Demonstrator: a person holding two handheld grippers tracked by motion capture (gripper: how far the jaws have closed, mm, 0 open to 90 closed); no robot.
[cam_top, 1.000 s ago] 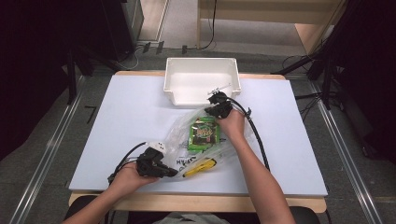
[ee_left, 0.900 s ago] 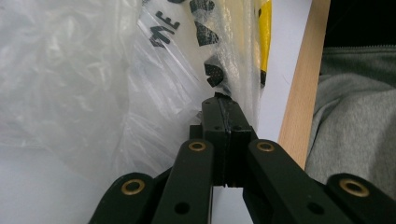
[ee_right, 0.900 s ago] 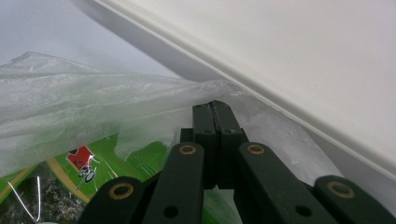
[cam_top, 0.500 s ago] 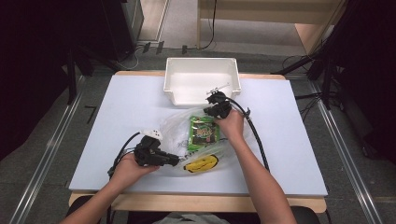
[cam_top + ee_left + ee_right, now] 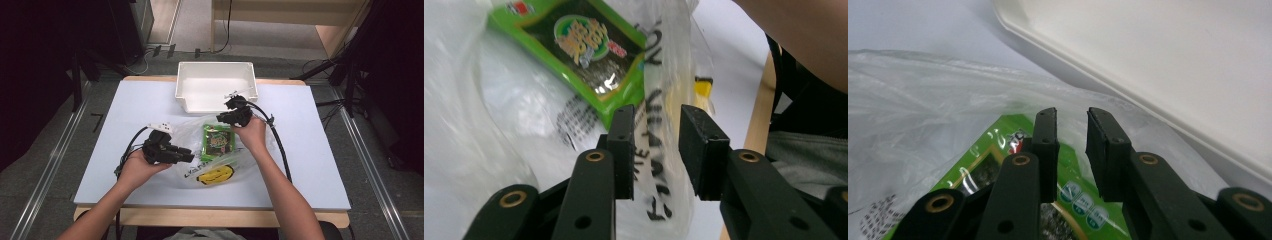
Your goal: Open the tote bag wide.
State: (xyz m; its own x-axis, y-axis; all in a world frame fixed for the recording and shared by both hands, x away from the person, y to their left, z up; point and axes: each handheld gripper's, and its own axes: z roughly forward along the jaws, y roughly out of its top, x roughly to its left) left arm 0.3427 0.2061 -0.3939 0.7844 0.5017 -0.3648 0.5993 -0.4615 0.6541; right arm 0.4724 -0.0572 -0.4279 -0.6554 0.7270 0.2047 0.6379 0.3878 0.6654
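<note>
Your left gripper (image 5: 656,150) is spread around the clear plastic bag (image 5: 524,115) film, so pinch one layer only, beside the green seaweed packet (image 5: 589,50).

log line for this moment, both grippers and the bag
left gripper: open, jaws astride clear plastic bag | right gripper: open, above green snack packet inside bag | white bin: behind bag

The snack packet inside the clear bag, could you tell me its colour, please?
Bright green snack packet, seen best in the left gripper view.
</note>
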